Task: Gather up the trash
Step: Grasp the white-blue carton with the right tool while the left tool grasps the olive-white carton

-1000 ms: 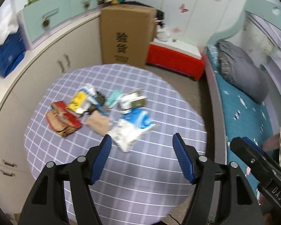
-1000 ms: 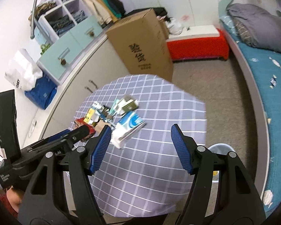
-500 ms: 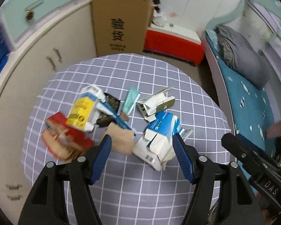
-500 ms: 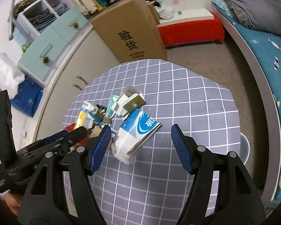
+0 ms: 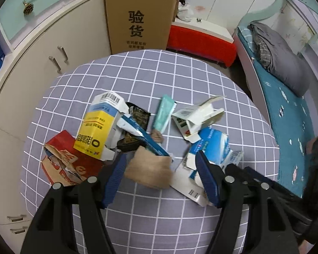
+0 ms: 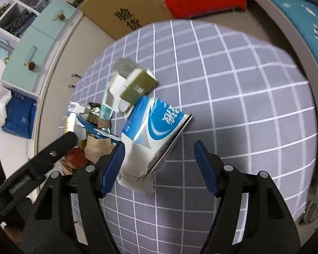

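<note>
Left wrist view looks steeply down on a round table under a lilac cloth with a white grid (image 5: 201,89), where a heap of trash lies. From nine o'clock going rightwards: a crushed red carton (image 5: 67,165), a yellow and white box with a barcode flap (image 5: 99,127), a black foil wrapper (image 5: 137,116), a long blue strip (image 5: 144,135), a crumpled brown paper piece (image 5: 150,171), a pale green sachet (image 5: 164,113), an opened white and olive carton (image 5: 197,116) and a flattened blue and white carton (image 5: 209,150). The left gripper (image 5: 159,180) stands with its jaws apart, the brown paper between the blue pads but unpressed.

Right wrist view shows the right gripper (image 6: 159,167), jaws likewise wide. The blue and white carton (image 6: 152,135) sits between them at about eleven o'clock; its left edge looks just beside the left pad, though I cannot tell if they touch. The olive carton (image 6: 133,86) leans above it at twelve. At nine o'clock the black arm of the other gripper crosses the heap. Behind the table, at twelve, stands a tall brown cardboard box with black characters (image 5: 140,14).
</note>
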A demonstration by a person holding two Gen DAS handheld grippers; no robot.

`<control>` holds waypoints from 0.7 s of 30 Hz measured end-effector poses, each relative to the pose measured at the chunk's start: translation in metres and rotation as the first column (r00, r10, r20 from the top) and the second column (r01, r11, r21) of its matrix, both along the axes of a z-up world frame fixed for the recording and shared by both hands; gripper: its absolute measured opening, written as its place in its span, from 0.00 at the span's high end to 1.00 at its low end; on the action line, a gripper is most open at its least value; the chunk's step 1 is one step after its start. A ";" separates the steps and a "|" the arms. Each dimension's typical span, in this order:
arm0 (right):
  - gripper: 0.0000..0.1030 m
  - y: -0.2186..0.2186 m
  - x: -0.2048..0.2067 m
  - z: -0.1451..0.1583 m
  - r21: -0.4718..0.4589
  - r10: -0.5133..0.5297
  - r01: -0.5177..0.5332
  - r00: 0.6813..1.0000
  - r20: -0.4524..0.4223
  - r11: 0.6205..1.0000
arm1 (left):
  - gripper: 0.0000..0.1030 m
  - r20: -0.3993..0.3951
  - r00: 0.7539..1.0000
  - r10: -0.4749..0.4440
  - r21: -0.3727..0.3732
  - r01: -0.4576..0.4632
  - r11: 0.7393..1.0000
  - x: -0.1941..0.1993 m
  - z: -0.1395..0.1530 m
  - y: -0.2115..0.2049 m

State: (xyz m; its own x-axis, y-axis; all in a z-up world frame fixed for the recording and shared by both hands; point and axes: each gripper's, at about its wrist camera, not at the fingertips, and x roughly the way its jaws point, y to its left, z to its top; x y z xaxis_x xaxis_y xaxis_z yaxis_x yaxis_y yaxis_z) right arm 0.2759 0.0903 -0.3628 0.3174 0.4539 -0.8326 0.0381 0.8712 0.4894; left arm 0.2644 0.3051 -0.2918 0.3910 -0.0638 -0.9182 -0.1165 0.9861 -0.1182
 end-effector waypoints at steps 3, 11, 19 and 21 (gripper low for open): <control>0.43 0.000 0.007 -0.012 0.004 -0.006 0.006 0.999 -0.033 1.000 | 0.36 -0.012 1.000 -0.006 -0.007 0.006 1.000 0.004 -0.005 0.003; 0.92 -0.029 0.011 -0.010 -0.034 -0.026 0.024 0.998 -0.053 0.999 | 0.36 -0.006 0.998 -0.062 -0.081 0.062 0.995 0.026 -0.009 -0.018; 0.93 -0.073 0.015 0.009 -0.125 -0.113 0.116 0.993 0.032 0.985 | 0.36 0.026 0.999 -0.041 -0.122 0.044 0.992 0.058 -0.018 -0.037; 0.93 -0.078 0.018 0.010 -0.125 -0.132 0.137 0.990 0.046 0.983 | 0.36 0.040 0.999 -0.038 -0.130 0.042 0.991 0.064 -0.018 -0.038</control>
